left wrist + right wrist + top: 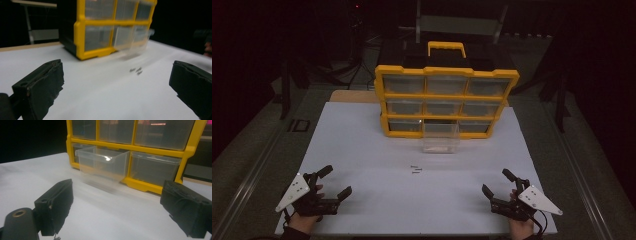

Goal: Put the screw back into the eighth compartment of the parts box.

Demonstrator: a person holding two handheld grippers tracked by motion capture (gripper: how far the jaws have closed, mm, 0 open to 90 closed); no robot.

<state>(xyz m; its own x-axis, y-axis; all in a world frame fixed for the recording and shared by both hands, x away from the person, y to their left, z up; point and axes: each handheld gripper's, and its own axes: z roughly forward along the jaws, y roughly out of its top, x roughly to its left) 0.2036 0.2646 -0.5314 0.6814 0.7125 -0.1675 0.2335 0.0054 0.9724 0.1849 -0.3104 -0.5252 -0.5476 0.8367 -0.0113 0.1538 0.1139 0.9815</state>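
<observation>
Your left gripper: it sits at the near left corner of the white table, held in your hand, jaws spread wide with nothing between them.
Your right gripper: it sits at the near right corner, well apart from the left one, jaws likewise wide open and empty.
Screws: a few small dark ones lie loose on the table between your two grippers, a little farther away than both, touching neither; in the left gripper view they show between the jaws but far beyond them.
Drawer: a clear plastic one, pulled forward out of the middle slot of the bottom row, just beyond the screws; whether it holds anything you cannot tell.
Organizer: a yellow-framed box standing upright at the far middle of the table, three rows of three clear drawers, with a yellow handle on top.
</observation>
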